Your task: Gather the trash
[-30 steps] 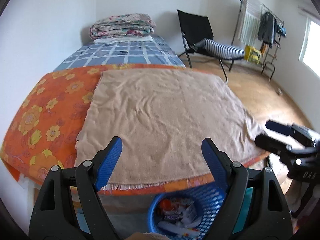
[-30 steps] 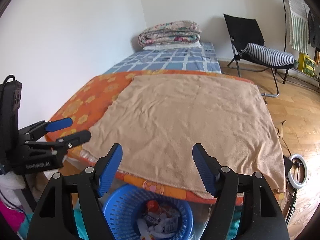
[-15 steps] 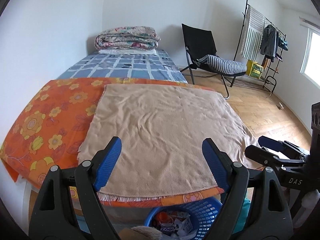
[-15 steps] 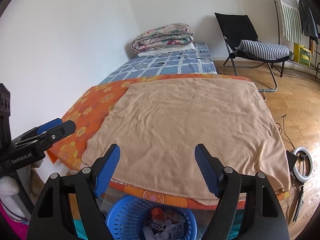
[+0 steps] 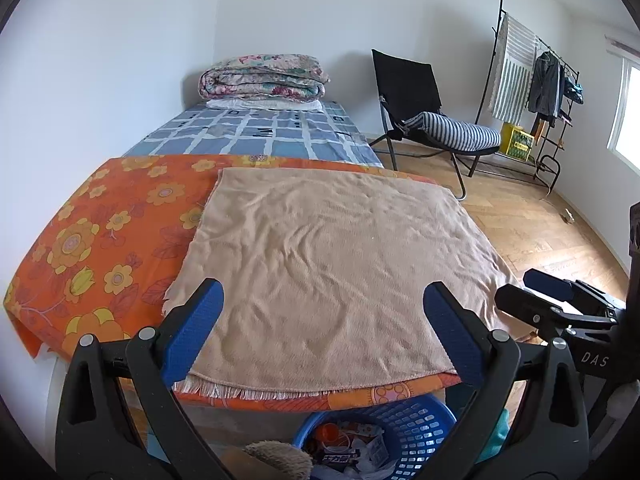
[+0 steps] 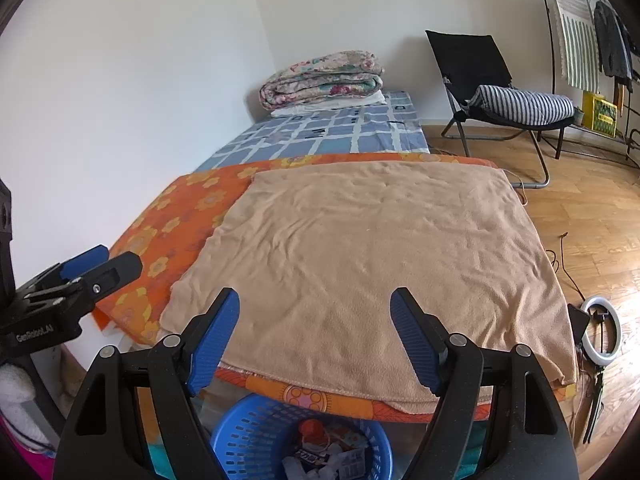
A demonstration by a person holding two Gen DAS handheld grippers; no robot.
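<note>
Left gripper [image 5: 322, 330] jaws opening wide, nothing between them; right gripper [image 6: 315, 340] spread apart, empty. Blue basket [image 6: 240, 436] with trash [image 6: 324, 456] sits just below both, at the bed's near edge; tan blanket [image 5: 328, 264] beyond.

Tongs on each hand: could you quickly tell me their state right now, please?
Left tongs: jaws opening, nothing between them.
Right tongs: open, holding nothing.
</note>
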